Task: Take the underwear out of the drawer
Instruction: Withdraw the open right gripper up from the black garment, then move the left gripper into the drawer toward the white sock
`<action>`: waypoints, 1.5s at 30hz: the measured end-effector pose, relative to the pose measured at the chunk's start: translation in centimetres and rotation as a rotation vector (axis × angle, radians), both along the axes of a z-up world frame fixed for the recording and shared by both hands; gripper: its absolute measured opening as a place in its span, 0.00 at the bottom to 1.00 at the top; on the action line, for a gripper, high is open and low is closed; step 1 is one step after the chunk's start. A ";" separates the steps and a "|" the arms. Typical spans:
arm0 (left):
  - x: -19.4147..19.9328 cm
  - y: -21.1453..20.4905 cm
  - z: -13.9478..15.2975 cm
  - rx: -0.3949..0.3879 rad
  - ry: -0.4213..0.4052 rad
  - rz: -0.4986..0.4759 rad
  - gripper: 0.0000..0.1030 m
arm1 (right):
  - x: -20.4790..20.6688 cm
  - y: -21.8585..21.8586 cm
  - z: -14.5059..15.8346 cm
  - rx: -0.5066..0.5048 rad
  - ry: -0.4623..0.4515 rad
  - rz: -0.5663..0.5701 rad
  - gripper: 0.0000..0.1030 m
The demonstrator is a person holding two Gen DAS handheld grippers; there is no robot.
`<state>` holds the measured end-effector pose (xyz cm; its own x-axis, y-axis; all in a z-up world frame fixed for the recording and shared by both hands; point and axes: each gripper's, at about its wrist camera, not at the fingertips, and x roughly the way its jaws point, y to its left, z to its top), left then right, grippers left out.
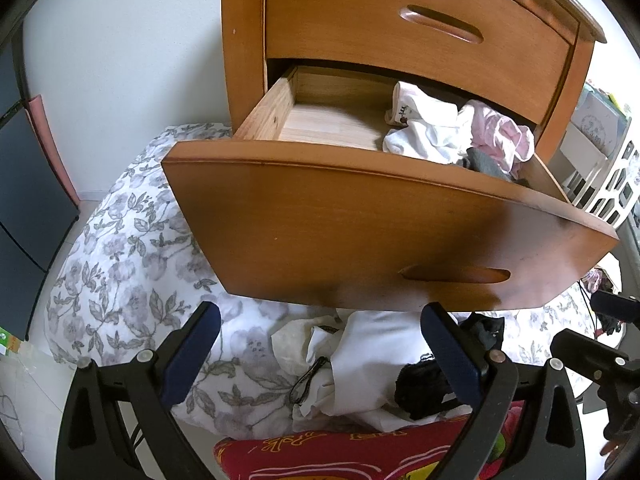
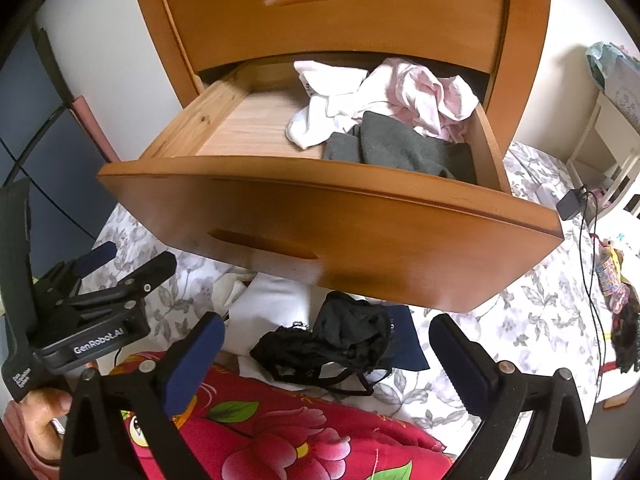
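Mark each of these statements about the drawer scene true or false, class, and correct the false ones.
1. The lower drawer is pulled open. True.
2. The drawer is empty. False: white, pink and grey garments lie in its right part.
3. The right gripper is clamped on the black underwear. False: its jaws stand wide open above it.
4. The black underwear lies on the bedding below the drawer. True.
5. The upper drawer is open. False: it is shut.

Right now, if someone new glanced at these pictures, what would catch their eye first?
The pulled-out orange-brown wooden drawer fills the middle, with white, pink and grey garments bunched in its right half. Below it, black lace underwear lies on the floral bedding, between the open fingers of the right hand-held gripper.
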<state>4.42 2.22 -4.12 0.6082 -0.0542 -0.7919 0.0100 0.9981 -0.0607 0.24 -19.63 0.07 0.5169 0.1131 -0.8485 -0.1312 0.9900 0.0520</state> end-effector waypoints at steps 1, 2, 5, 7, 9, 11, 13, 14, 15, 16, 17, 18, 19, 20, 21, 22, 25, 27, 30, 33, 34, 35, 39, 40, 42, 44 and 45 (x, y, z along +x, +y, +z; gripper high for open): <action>-0.1 0.0 0.0 -0.004 -0.002 -0.002 0.97 | 0.0 -0.1 0.0 -0.002 -0.001 -0.003 1.00; -0.1 0.0 0.1 -0.008 -0.003 -0.004 0.97 | -0.1 -0.1 -0.1 -0.002 -0.003 -0.007 1.00; -0.1 0.1 0.2 -0.020 -0.003 -0.009 0.97 | -0.1 -0.5 -0.3 0.025 0.000 -0.010 1.00; -0.3 0.2 0.5 -0.029 -0.009 -0.013 0.97 | -0.2 -0.6 -0.5 0.038 0.001 -0.013 1.00; -0.6 0.2 0.9 -0.036 -0.016 -0.017 0.97 | -0.4 -0.6 -0.6 0.020 -0.004 -0.020 1.00; -0.9 0.2 1.5 -0.048 -0.027 -0.025 0.97 | -0.5 -0.8 -0.6 0.018 -0.010 -0.030 1.00; -1.2 0.1 2.2 -0.062 -0.041 -0.034 0.97 | -0.6 -1.1 -0.5 0.031 -0.013 -0.040 1.00; -1.4 0.1 2.7 -0.073 -0.050 -0.040 0.97 | -0.6 -1.3 -0.5 0.034 -0.015 -0.045 1.00; -1.6 0.0 3.3 -0.086 -0.060 -0.050 0.97 | -0.7 -1.3 -0.4 0.032 -0.018 -0.050 1.00; -1.7 0.0 3.9 -0.098 -0.069 -0.062 0.97 | -0.7 -1.5 -0.4 0.030 -0.021 -0.054 1.00; -1.6 -0.1 4.4 -0.107 -0.072 -0.072 0.97 | -0.8 -1.6 -0.3 0.031 -0.023 -0.057 1.00; -1.6 -0.2 4.8 -0.112 -0.073 -0.081 0.97 | -0.8 -1.7 -0.3 0.034 -0.023 -0.058 1.00; -1.5 -0.3 5.3 -0.115 -0.075 -0.089 0.97 | -0.9 -1.9 -0.3 0.039 -0.023 -0.061 1.00; -1.2 -0.3 6.0 -0.117 -0.081 -0.098 0.97 | -0.9 -2.0 -0.3 0.043 -0.023 -0.065 1.00; -1.0 -0.3 6.5 -0.116 -0.086 -0.101 0.97 | -1.0 -2.1 -0.3 0.046 -0.024 -0.070 1.00; -0.7 -0.3 7.3 -0.114 -0.093 -0.105 0.97 | -1.1 -2.4 -0.2 0.052 -0.027 -0.077 1.00; 0.3 -0.2 9.2 -0.141 -0.101 -0.118 0.97 | -1.3 -3.0 0.1 0.061 -0.042 -0.096 1.00; 1.6 -0.5 10.6 -0.158 -0.097 -0.137 0.97 | -1.4 -3.3 0.3 0.062 -0.051 -0.109 1.00; 4.4 -1.3 11.6 -0.191 -0.050 -0.168 0.97 | -1.5 -4.0 0.4 0.073 -0.055 -0.126 1.00; 8.0 -1.9 11.7 -0.262 0.048 -0.191 0.97 | -1.7 -4.5 0.4 0.081 -0.059 -0.138 1.00; 9.4 -2.2 11.4 -0.284 0.092 -0.193 0.97 | -1.7 -4.6 0.3 0.084 -0.059 -0.140 1.00; 10.3 -2.3 11.2 -0.294 0.116 -0.185 0.97 | -1.8 -4.8 0.3 0.088 -0.059 -0.142 1.00; 13.7 -3.5 9.7 -0.314 0.211 -0.162 0.96 | -1.8 -5.4 0.1 0.096 -0.062 -0.151 1.00; 14.4 -3.9 9.4 -0.307 0.230 -0.156 0.96 | -1.8 -5.5 0.1 0.097 -0.061 -0.154 1.00; 15.5 -5.1 8.4 -0.261 0.267 -0.166 0.94 | -1.7 -5.8 -0.1 0.100 -0.060 -0.159 1.00; 16.6 -6.3 7.2 -0.236 0.312 -0.167 0.92 | -1.5 -6.0 -0.2 0.104 -0.057 -0.162 1.00; 17.0 -6.6 6.7 -0.238 0.331 -0.164 0.88 | -1.5 -6.1 -0.3 0.105 -0.055 -0.163 1.00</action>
